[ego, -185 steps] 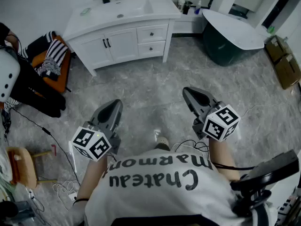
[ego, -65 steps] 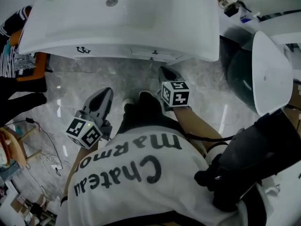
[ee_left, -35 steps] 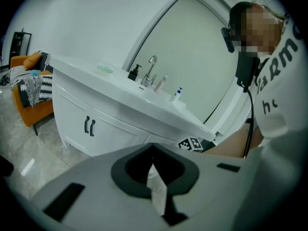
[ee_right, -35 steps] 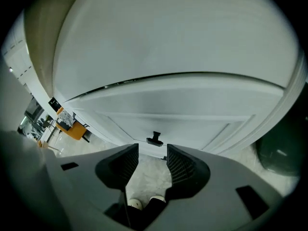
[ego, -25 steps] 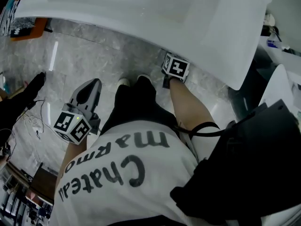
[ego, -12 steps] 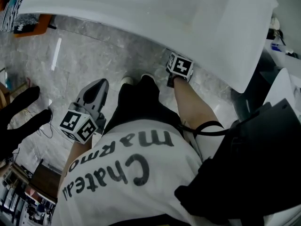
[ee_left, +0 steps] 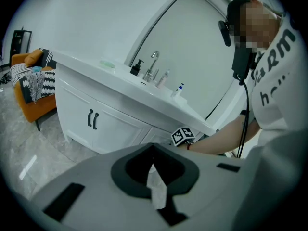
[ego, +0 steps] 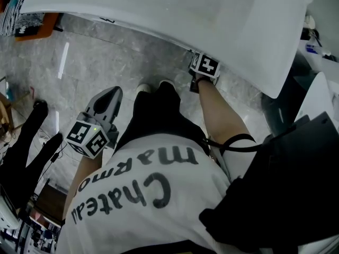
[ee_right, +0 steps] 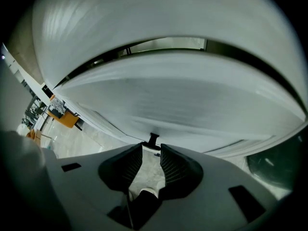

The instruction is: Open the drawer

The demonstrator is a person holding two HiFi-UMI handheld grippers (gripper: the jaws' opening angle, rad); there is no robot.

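Observation:
The white vanity (ee_left: 113,121) stands close in front of me, its countertop (ego: 175,9) filling the top of the head view. In the right gripper view a small black drawer knob (ee_right: 153,139) sticks out of the white drawer front (ee_right: 192,112). My right gripper (ee_right: 152,146) has just been closing its jaws, and the ribbed pads now sit against the knob on both sides. From above only its marker cube (ego: 205,65) shows, tucked under the counter edge. My left gripper (ego: 108,95) hangs shut and holding nothing over the floor to the left, its tips meeting (ee_left: 153,148).
Two cabinet doors with black handles (ee_left: 92,119) lie left of the drawers. A faucet (ee_left: 153,65) and bottles stand on the counter. An orange chair with striped cloth (ee_left: 29,78) is at far left. A dark object (ego: 24,152) and cables lie on the grey floor.
The person has walked up to the vanity, and the right gripper has gone in under the counter edge. Over the last second both grippers have stayed nearly still.

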